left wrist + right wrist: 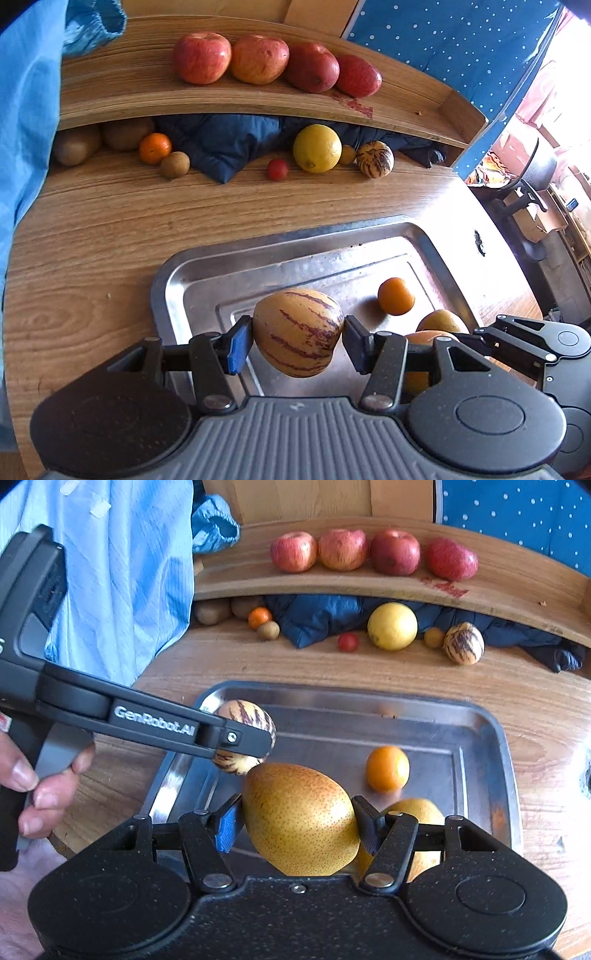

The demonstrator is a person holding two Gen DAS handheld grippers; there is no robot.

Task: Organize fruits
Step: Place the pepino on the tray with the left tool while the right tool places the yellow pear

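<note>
My left gripper (298,338) is shut on a yellow, purple-striped melon (297,330), held above the steel tray (207,266). From the right wrist view the same striped melon (245,716) shows between the left gripper's fingers (243,740). Over the tray's near side, my right gripper (297,821) is shut on a speckled yellow pear (299,818). A small orange (387,768) lies in the tray, and a second pear (417,808) sits behind the right finger. Several red apples (258,59) line the upper shelf.
At the back of the wooden table (92,240) lie a lemon (317,148), a second striped melon (375,159), a small red fruit (277,170), a mandarin (155,148) and brown kiwis (175,165) against dark blue cloth (221,144). Light blue fabric (122,572) hangs at left.
</note>
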